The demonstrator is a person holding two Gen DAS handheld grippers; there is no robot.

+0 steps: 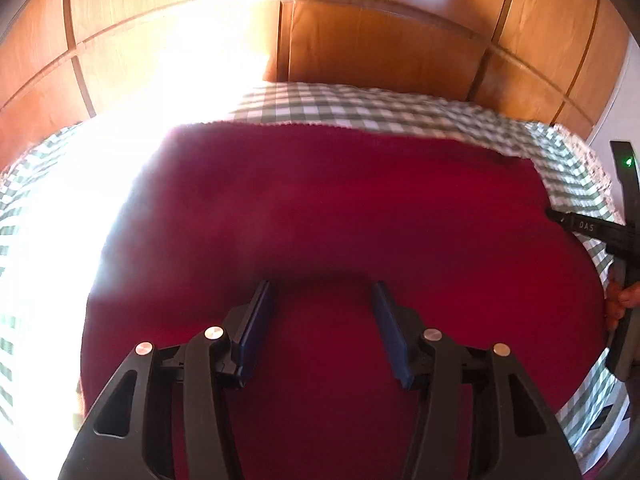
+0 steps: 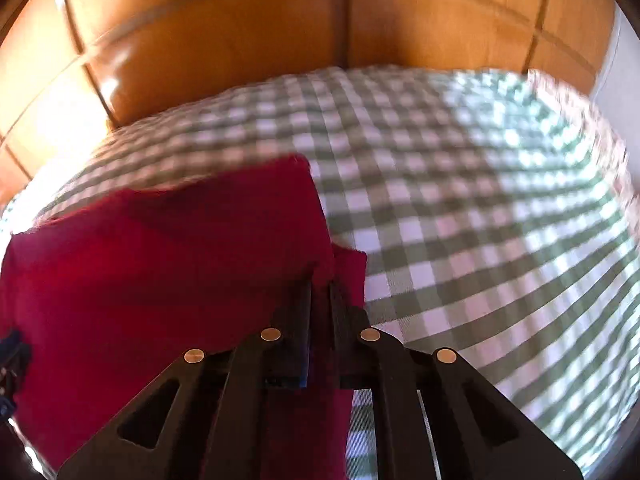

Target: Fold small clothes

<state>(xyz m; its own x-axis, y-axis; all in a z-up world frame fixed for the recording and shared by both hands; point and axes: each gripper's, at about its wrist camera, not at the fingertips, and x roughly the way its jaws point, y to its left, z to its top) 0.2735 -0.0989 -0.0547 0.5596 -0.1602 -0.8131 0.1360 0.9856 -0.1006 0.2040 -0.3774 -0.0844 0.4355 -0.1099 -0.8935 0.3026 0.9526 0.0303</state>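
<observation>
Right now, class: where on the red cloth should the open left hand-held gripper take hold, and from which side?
The red cloth lies flat on the checked tablecloth, so probably grip its free left edge, coming in low from the left. The left hand-held gripper hangs open above; the right hand-held gripper already pinches the right edge.

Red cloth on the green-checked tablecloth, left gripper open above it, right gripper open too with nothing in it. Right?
Not quite. The right gripper is shut on the red cloth's edge, as the right wrist view shows. The rest holds: the cloth lies on the green-checked tablecloth, and the left gripper is open above it.
</observation>
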